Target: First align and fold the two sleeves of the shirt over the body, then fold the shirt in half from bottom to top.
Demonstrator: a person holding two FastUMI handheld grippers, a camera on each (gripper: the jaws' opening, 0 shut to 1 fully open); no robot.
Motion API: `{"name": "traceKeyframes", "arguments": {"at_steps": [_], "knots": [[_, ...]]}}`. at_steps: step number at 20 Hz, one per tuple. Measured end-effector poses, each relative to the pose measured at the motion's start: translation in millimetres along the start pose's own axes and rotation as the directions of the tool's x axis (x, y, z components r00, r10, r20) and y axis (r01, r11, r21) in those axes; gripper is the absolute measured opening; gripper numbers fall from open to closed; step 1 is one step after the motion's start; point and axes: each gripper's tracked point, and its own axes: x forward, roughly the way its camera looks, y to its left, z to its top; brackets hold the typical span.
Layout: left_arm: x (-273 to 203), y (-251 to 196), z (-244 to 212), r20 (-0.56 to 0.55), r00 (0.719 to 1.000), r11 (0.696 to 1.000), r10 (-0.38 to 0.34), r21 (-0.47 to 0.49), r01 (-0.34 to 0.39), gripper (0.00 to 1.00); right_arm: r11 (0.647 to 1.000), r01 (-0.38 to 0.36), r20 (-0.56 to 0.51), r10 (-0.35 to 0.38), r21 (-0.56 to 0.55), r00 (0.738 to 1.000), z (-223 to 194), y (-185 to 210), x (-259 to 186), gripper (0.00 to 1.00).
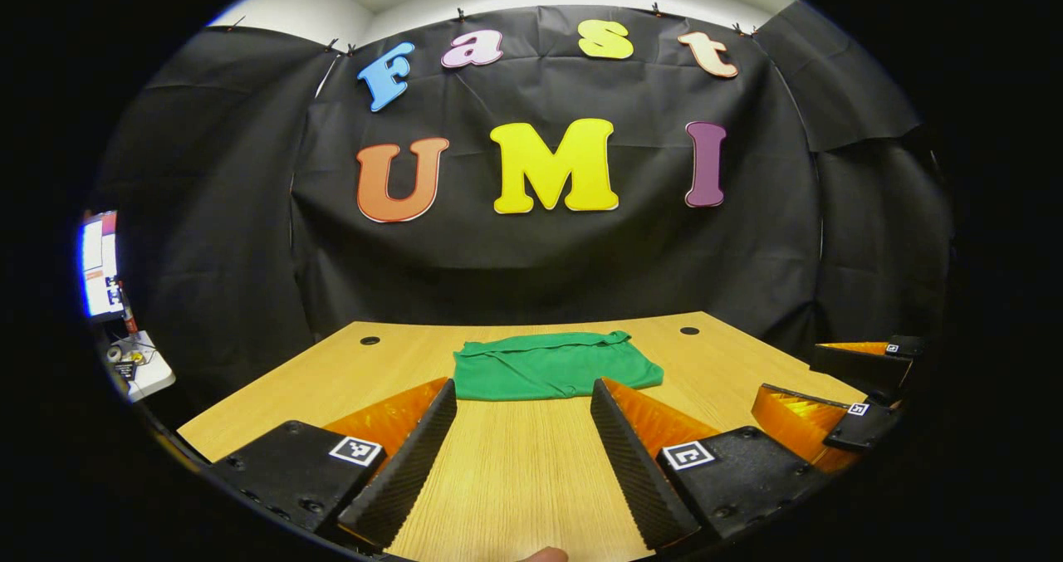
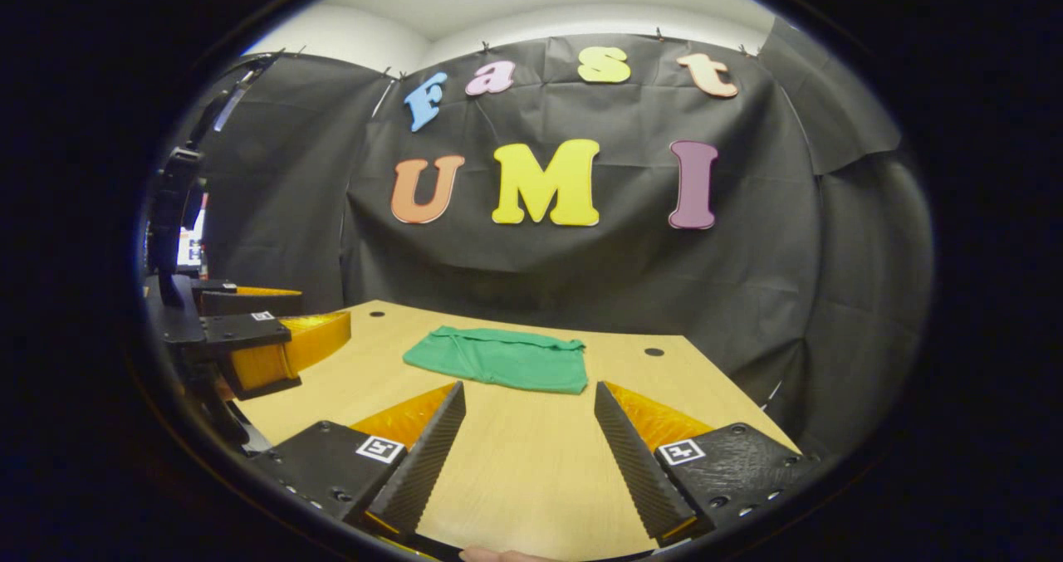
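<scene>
A green shirt [image 1: 552,367] lies folded into a compact rectangle on the wooden table [image 1: 515,471], near its far edge. In the left gripper view my left gripper [image 1: 525,392] stands open just short of the shirt's near edge, nothing between its fingers. The right gripper [image 1: 839,392] shows at the far right of that view, off to the side of the shirt. In the right gripper view the shirt [image 2: 498,359] lies ahead, and my right gripper [image 2: 529,396] is open and holds nothing, a little short of it. The left gripper [image 2: 270,329] appears at the left edge there.
Two dark round holes [image 1: 369,340] [image 1: 689,330] sit in the tabletop near the far corners. Black cloth walls close the booth behind and beside the table. A lit screen [image 1: 100,263] and a white box with small items [image 1: 137,363] stand off the table's left side.
</scene>
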Motion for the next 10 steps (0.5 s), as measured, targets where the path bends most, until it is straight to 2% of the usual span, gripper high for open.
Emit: {"name": "traceKeyframes", "arguments": {"at_steps": [6,10], "knots": [[3.8,9.0,-1.9,-0.009,0.999,0.999,0.037,-0.018,-0.037,1.0,1.0,0.001,-0.001,-0.001,0.001,1.0,-2.5,-0.3,0.3,0.96],[4.0,5.9,-2.2,-0.01,0.999,0.999,0.033,-0.012,-0.033,1.0,1.0,-0.004,-0.017,0.004,0.008,1.0,-7.2,1.4,2.0,0.96]]}}
